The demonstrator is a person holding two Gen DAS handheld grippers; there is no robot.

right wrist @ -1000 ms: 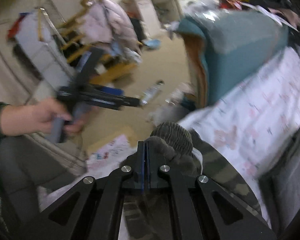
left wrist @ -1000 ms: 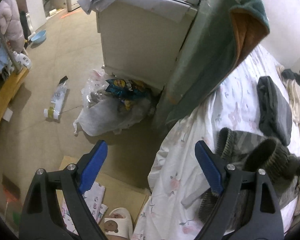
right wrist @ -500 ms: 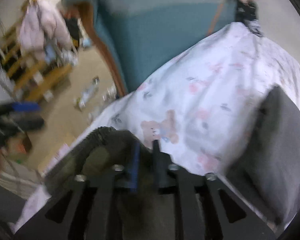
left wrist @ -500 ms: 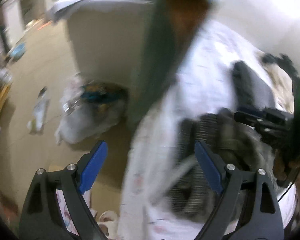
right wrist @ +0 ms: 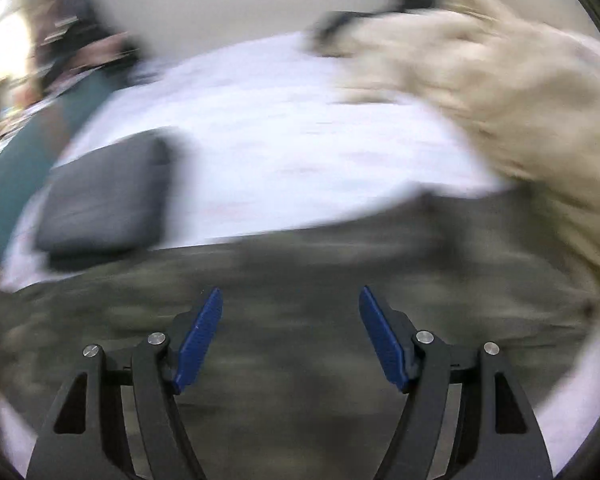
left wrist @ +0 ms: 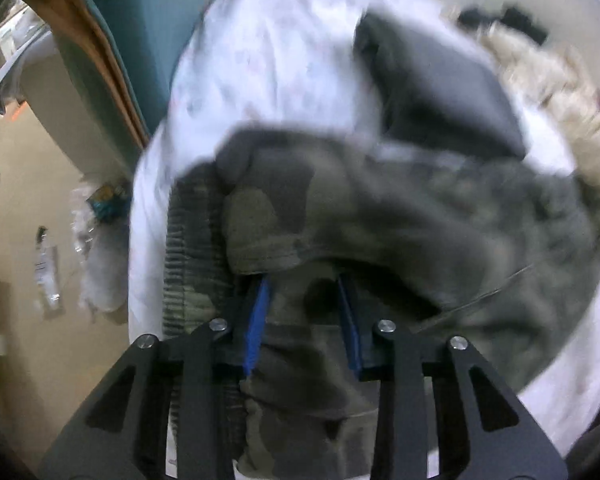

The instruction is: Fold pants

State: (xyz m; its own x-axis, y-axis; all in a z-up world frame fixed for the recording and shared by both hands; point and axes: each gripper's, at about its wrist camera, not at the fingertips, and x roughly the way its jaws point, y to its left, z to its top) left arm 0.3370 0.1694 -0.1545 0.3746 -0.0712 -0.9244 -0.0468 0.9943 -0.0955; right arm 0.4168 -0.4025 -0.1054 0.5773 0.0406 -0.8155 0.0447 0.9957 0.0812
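Note:
Camouflage green pants point(left wrist: 380, 220) lie bunched on the white floral bed sheet point(left wrist: 268, 52), ribbed cuffs point(left wrist: 188, 240) to the left. My left gripper point(left wrist: 305, 292) is over the pants with its blue pads part-closed around a fold of the fabric. In the right wrist view the pants point(right wrist: 300, 264) stretch across the bed, blurred by motion. My right gripper point(right wrist: 290, 300) is open just above them, holding nothing.
A folded dark grey garment point(left wrist: 440, 84) lies on the bed beyond the pants, also in the right wrist view point(right wrist: 108, 196). A cream fleecy pile point(right wrist: 500, 92) lies at the right. A teal blanket point(left wrist: 140, 20) hangs at the left, with floor clutter point(left wrist: 96, 216) below.
My right gripper has let go of the pants cuff, opened and swung over the bed. My left gripper has moved from the floor side onto the pants and narrowed around the fabric.

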